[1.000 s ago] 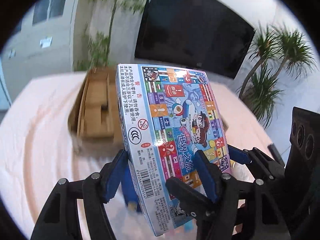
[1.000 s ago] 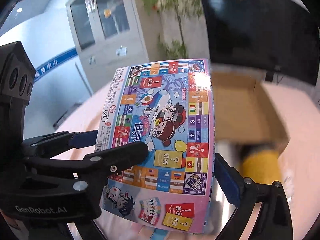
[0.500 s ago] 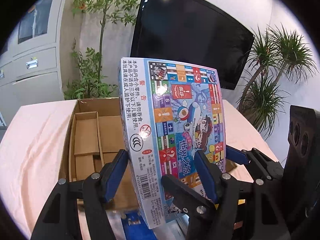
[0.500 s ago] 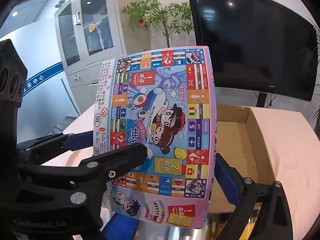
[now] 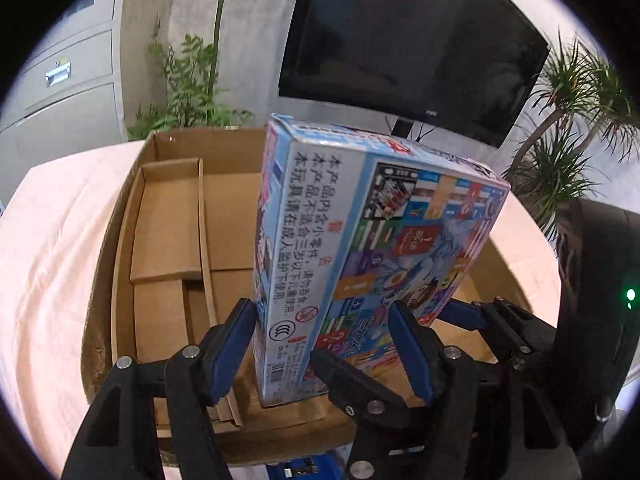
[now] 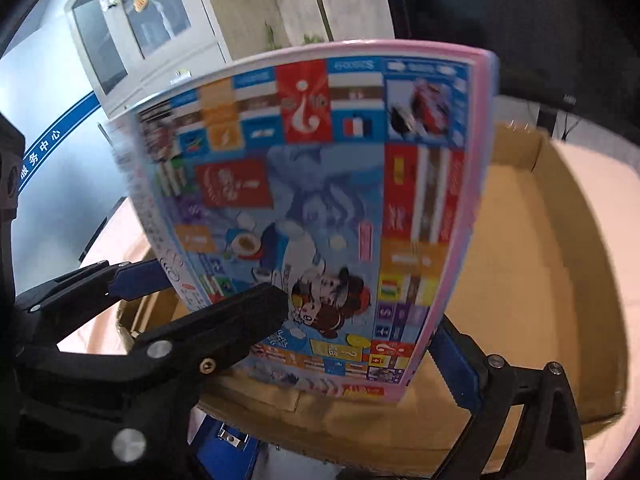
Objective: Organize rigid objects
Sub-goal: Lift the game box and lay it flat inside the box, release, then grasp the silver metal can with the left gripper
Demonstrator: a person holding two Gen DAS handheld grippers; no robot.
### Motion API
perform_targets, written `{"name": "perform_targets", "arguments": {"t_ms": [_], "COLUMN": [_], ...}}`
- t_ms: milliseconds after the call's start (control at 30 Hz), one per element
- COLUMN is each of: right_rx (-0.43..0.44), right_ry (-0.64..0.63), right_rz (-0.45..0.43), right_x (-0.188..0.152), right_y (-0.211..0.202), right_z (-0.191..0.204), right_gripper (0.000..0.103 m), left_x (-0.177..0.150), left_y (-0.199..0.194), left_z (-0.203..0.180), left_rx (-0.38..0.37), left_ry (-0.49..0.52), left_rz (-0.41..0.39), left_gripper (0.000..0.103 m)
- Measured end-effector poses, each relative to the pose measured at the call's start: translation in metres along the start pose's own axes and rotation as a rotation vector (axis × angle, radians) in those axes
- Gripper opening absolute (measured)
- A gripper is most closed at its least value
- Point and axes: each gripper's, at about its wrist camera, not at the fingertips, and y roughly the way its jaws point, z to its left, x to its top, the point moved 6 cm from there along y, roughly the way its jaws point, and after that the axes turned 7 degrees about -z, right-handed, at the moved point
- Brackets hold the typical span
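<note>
**A:** Left wrist view first. What do you have?

**B:** My left tool (image 5: 320, 344) is clamped on the narrow sides of the game box (image 5: 360, 248), blue pads on either side of its near end. The box stands tilted over the open cardboard carton (image 5: 132, 200), which sits on the pink-covered counter (image 5: 52, 240). Its near bottom corner looks very close to the carton floor; I cannot tell whether it touches. To the left, a cardboard divider (image 5: 202, 220) splits off a compartment holding smaller plain boxes (image 5: 166, 224).

**A:** And the right wrist view?

**B:** My right tool (image 6: 356, 320) grips the same game box (image 6: 320, 208) across its wide printed face; the black finger (image 6: 224, 340) lies over the artwork, the blue pad (image 6: 456, 364) presses on the pink edge. The carton (image 6: 540, 280) opens out to the right, and its floor there looks bare. The picture is smeared, so detail is soft.

**A:** How do you want to finish the placement?

**B:** I judge that I should lower both tools together, so the box does not twist between two grips. I would keep it right of the divider and lay it flat or stand it against the wall. I would only part the pads once the box rests on the floor. The risk is catching the near carton wall with the fingers.
</note>
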Motion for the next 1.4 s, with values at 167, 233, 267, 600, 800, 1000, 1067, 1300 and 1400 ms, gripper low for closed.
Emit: {"name": "perform_targets", "arguments": {"t_ms": [167,233,267,600,800,1000,1067,1300,1400], "right_rx": [0.001,0.020,0.035,0.126,0.142,0.050,0.031,-0.023,-0.032], "right_ry": [-0.006,0.008,0.022,0.038,0.051,-0.037,-0.036,-0.011,-0.011], "right_rz": [0.049,0.081,0.105,0.321,0.340,0.181,0.152,0.114,0.090], "right_x": [-0.003,-0.005,-0.005,-0.025,-0.030,-0.037,-0.039,-0.052,-0.067], "right_y": [0.025,0.030,0.033,0.079,0.094,0.042,0.027,-0.021,-0.052], "right_z": [0.003,0.005,0.006,0.012,0.015,0.030,0.029,0.010,0.003], "right_gripper": [0.099,0.099,0.099,0.098,0.096,0.098,0.098,0.098,0.098], "left_x": [-0.004,-0.003,-0.002,-0.017,-0.021,-0.024,-0.025,-0.040,-0.051], "left_y": [0.005,0.005,0.004,0.016,-0.002,-0.041,-0.047,-0.070,-0.078], "left_z": [0.006,0.009,0.009,0.024,0.024,0.012,0.007,-0.018,-0.028], "left_rx": [0.017,0.032,0.043,0.135,0.202,0.269,0.271,0.252,0.196], "left_ry": [-0.031,-0.047,-0.052,-0.052,-0.016,0.015,0.021,0.031,0.015], "left_rz": [0.033,0.053,0.059,0.174,0.123,0.046,0.048,0.046,0.060], "left_gripper": [0.067,0.067,0.067,0.066,0.066,0.069,0.069,0.069,0.069]}}
